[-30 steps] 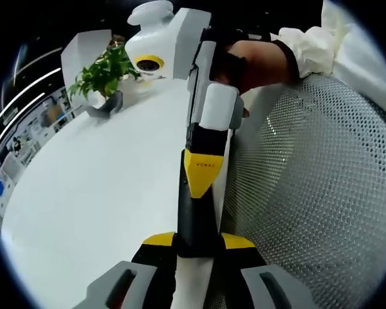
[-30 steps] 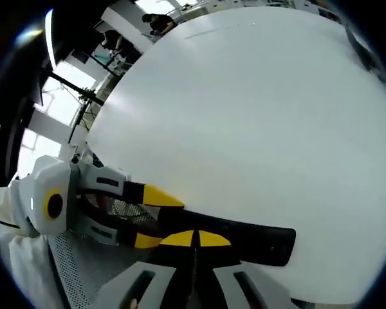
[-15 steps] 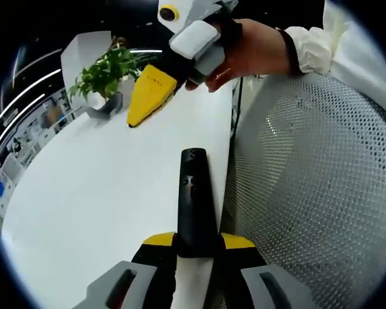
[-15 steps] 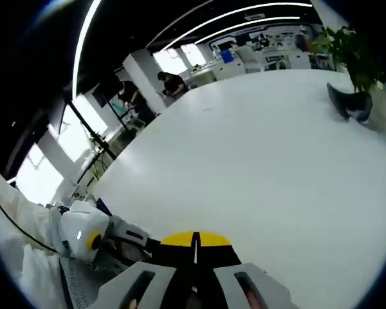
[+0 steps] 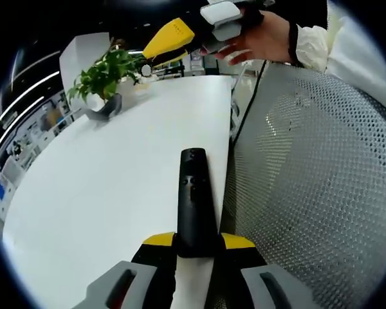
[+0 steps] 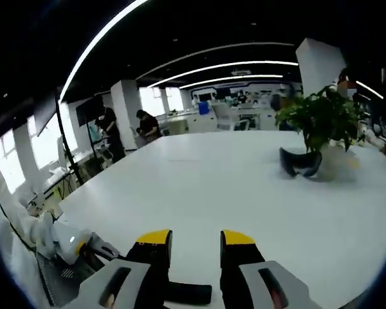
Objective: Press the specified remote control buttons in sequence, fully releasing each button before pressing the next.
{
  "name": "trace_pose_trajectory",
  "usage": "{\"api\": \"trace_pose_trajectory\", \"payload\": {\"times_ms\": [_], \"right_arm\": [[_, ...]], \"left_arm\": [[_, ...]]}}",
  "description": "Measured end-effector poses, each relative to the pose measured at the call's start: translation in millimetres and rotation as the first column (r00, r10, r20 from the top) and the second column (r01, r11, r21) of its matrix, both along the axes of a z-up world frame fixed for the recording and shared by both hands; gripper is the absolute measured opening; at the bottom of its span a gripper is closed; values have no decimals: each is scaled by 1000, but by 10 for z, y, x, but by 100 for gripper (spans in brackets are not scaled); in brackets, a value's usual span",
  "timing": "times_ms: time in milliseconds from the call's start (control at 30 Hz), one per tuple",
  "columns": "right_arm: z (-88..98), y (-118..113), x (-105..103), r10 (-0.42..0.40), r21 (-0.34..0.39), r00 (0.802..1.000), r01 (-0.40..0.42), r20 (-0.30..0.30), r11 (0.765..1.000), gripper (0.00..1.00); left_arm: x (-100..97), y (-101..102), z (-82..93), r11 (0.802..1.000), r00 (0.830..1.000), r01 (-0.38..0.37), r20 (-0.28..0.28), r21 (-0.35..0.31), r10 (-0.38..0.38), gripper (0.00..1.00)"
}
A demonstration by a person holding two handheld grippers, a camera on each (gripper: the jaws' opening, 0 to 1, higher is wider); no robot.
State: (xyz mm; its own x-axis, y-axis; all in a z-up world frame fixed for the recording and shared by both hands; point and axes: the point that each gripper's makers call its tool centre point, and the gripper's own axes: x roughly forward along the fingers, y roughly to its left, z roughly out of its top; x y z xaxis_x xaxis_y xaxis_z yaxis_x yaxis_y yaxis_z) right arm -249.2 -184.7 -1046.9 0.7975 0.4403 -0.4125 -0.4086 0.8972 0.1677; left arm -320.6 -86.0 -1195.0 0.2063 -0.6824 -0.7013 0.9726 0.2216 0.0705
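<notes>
A black remote control (image 5: 193,193) lies lengthwise over the white table (image 5: 103,193), its near end clamped between the yellow-tipped jaws of my left gripper (image 5: 198,242), which is shut on it. Small buttons show on its far half. My right gripper (image 5: 169,40) hangs high above the table's far end, held by a hand (image 5: 264,35), well apart from the remote. In the right gripper view its own jaws (image 6: 196,238) stand apart with nothing between them. Below them lies the remote's end (image 6: 190,293), and the left gripper (image 6: 71,244) sits at lower left.
A grey mesh chair back (image 5: 309,180) borders the table on the right. A potted plant (image 6: 321,119) and a dark curved object (image 6: 299,161) stand at the table's far end. Two people (image 6: 109,132) stand in the office behind.
The right gripper has lifted off the remote, risen toward the table's far end, and its jaws have gone from shut to apart. The left gripper still holds the remote in place.
</notes>
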Motion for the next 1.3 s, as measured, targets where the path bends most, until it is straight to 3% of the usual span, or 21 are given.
{"api": "trace_pose_trajectory", "payload": {"times_ms": [167, 300, 367, 567, 800, 933, 1133, 1300], "right_arm": [[-35, -70, 2, -42, -39, 998, 44, 52, 998, 57], [-88, -166, 77, -82, -150, 993, 94, 89, 984, 82], [-116, -228, 98, -100, -212, 989, 121, 107, 970, 89], [-80, -270, 107, -127, -172, 985, 145, 115, 974, 93], [-86, -265, 99, -121, -178, 986, 140, 114, 974, 91], [-53, -262, 90, -118, -171, 985, 139, 129, 975, 91], [-20, -283, 97, -130, -156, 982, 151, 140, 976, 92], [-40, -252, 95, -117, -159, 985, 138, 130, 978, 92]], "left_arm": [[2, -3, -2, 1000, 1000, 4, 3, 1, -4, 25], [5, -1, -4, 1000, 1000, 1, 2, -1, -1, 25], [4, -2, -2, 1000, 1000, 1, 2, -2, -1, 25], [5, 0, -3, 1000, 1000, -1, -2, 0, 1, 25], [14, -8, 3, 1000, 1000, -2, -30, 16, 2, 24], [43, 5, 17, 999, 995, -12, -95, 29, 15, 24], [145, 50, 88, 998, 998, 5, -57, 57, -1, 24], [297, 59, 153, 999, 998, -6, -56, 54, 9, 23]]}}
